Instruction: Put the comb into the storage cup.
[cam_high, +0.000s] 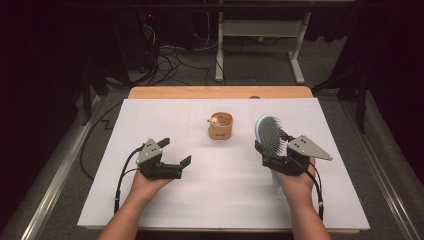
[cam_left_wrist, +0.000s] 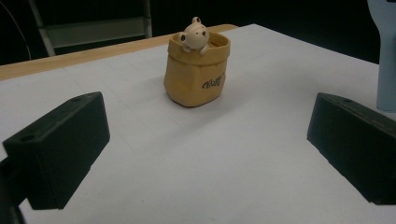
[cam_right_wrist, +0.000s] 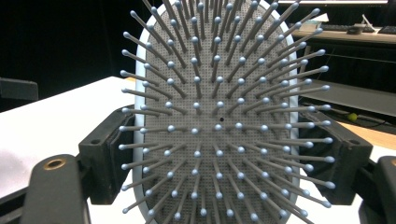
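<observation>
Right gripper (cam_high: 272, 150): jaws clamped on the light-blue hairbrush (cam_high: 270, 135), bristles facing its camera, held above the white table (cam_high: 225, 190).
Left gripper (cam_high: 175, 152): jaws apart, empty.
Bear pouch (cam_high: 220, 126): mid-table, apart from both.

The pale blue plastic hairbrush (cam_right_wrist: 215, 121) has a matt grey perforated pad and thin bristles with glossy rounded tips. The small tan pot shaped like a sack (cam_left_wrist: 197, 70) looks smooth and ceramic, faintly shiny. A matt white sheet (cam_high: 225, 185) covers the light wooden tabletop (cam_high: 220, 92)
</observation>
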